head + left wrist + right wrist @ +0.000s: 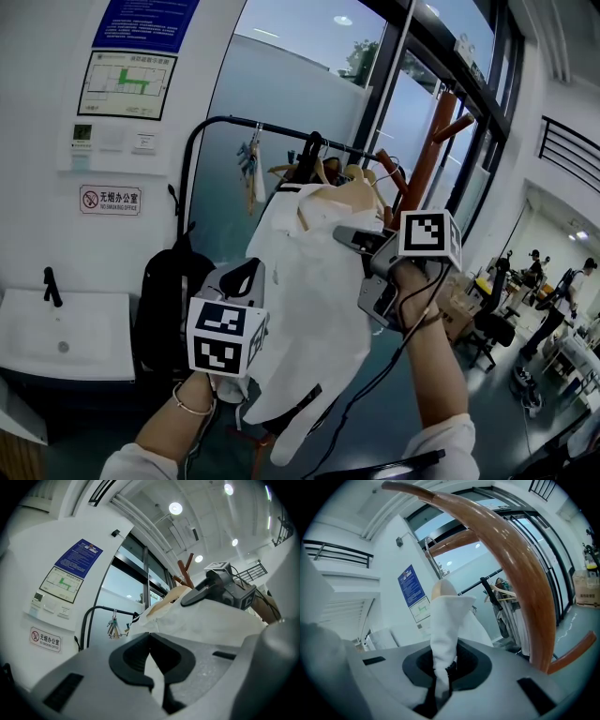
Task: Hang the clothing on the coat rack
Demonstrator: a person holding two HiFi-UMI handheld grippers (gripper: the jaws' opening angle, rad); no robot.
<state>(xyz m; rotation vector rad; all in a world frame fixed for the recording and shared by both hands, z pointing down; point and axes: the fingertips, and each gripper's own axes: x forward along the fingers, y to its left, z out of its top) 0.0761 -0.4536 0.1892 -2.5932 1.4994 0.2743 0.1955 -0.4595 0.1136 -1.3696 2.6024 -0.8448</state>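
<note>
A white garment (pixel 314 309) hangs on a pale wooden hanger (pixel 323 202), held up in the air between both grippers. My left gripper (pixel 251 274) is shut on the garment's left edge; in the left gripper view its jaws (pixel 150 637) meet with white cloth (pixel 211 616) in the gap. My right gripper (pixel 349 236) is shut on a fold of the garment (pixel 443 620) near the collar, and the hanger's tip (pixel 440 588) shows above the fold. The orange-brown wooden coat rack (pixel 427 159) stands just behind the right gripper. One of its arms (pixel 511 550) curves close over that gripper.
A black clothes rail (pixel 253 124) with hangers, clothes and a bunch of keys (pixel 251 159) runs behind the garment. A black bag (pixel 164 300) hangs at its left end, beside a white sink (pixel 66 337). Glass doors stand behind, and people (pixel 553 300) at far right.
</note>
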